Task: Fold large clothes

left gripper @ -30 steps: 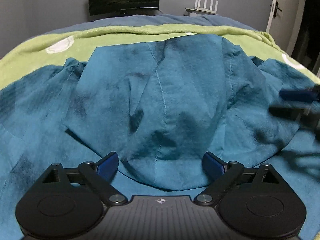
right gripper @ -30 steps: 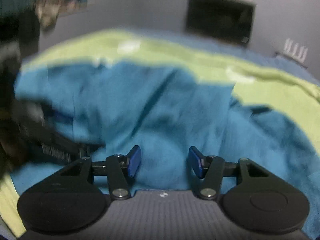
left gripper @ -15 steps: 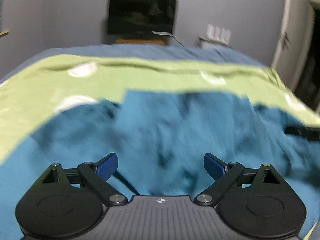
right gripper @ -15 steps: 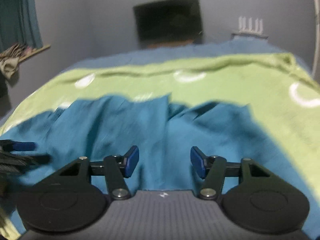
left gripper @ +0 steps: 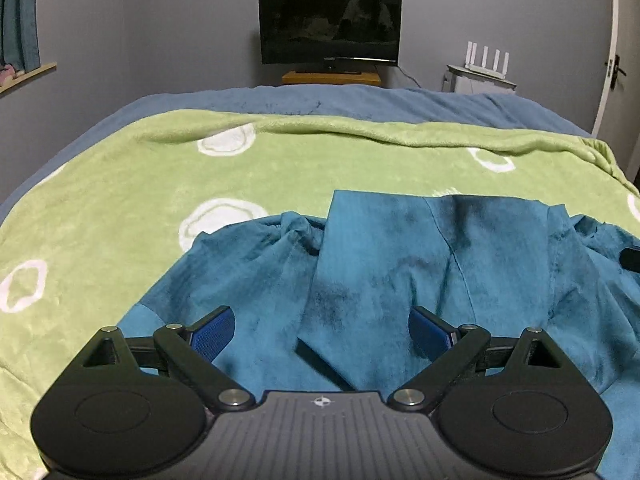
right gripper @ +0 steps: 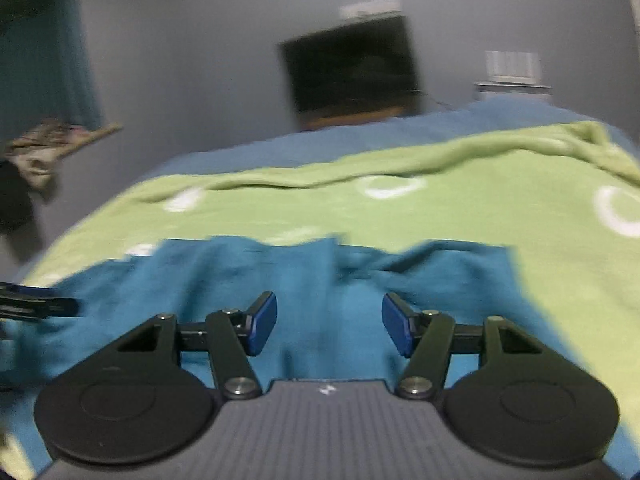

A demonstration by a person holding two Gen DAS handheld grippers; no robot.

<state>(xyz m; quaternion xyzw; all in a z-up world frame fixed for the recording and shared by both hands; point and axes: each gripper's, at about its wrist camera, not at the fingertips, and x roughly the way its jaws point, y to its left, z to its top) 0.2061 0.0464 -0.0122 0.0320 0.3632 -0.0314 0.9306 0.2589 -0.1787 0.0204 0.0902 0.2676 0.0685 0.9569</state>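
Item: green blanket (left gripper: 120,208) with white rings, lying over the bed, taking up the left of the left wrist view.

Item: teal garment (left gripper: 400,272), lying on the blanket at the near side of the bed. One panel is lying folded over the middle with a straight far edge; bunched cloth, apparently a sleeve, is sitting to its left and more loose cloth to its right. Judgement: folding is partly done, a first fold is in place, and the sides and at least one further fold are remaining.

Item: left tongs (left gripper: 320,330), standing released with nothing between the blue pads, hovering above the near edge of the folded panel.

Item: right tongs (right gripper: 329,326), likewise spread apart and carrying nothing, hovering over the garment's right part; this view is blurring with motion.

Item: monitor (left gripper: 330,26), standing against the far wall, with a router (left gripper: 486,60) to its right.

Change against one second ago: both cameras are sitting further back from the cloth, so the garment is filling less of each view and far more blanket, bed and wall are showing. Both tongs are staying released throughout.
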